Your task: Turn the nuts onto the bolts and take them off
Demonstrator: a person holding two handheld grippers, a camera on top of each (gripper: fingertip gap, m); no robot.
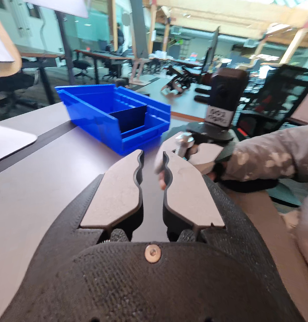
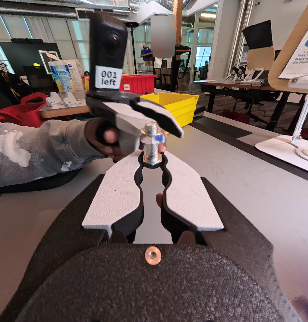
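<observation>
In the right wrist view my right gripper (image 2: 152, 155) is shut on the head of a silver bolt (image 2: 151, 151) and holds it upright above the grey table (image 2: 228, 170). A silver nut (image 2: 152, 136) sits high on the thread. My left gripper (image 2: 158, 129) hovers just behind the nut. In the left wrist view my left gripper (image 1: 153, 153) is open and empty. There the bolt with its nut (image 1: 183, 142) stands just right of my right finger, held in the right gripper (image 1: 182, 153).
A blue bin (image 1: 97, 111) with a black divider stands on the table ahead of the left gripper. A yellow bin (image 2: 182, 106) and a red bin (image 2: 139, 83) lie beyond. A white stand base (image 2: 280, 149) holding a board is at the right. Sleeved arms (image 2: 36, 148) hold both grippers. Left and right tips are no more than a few centimetres apart.
</observation>
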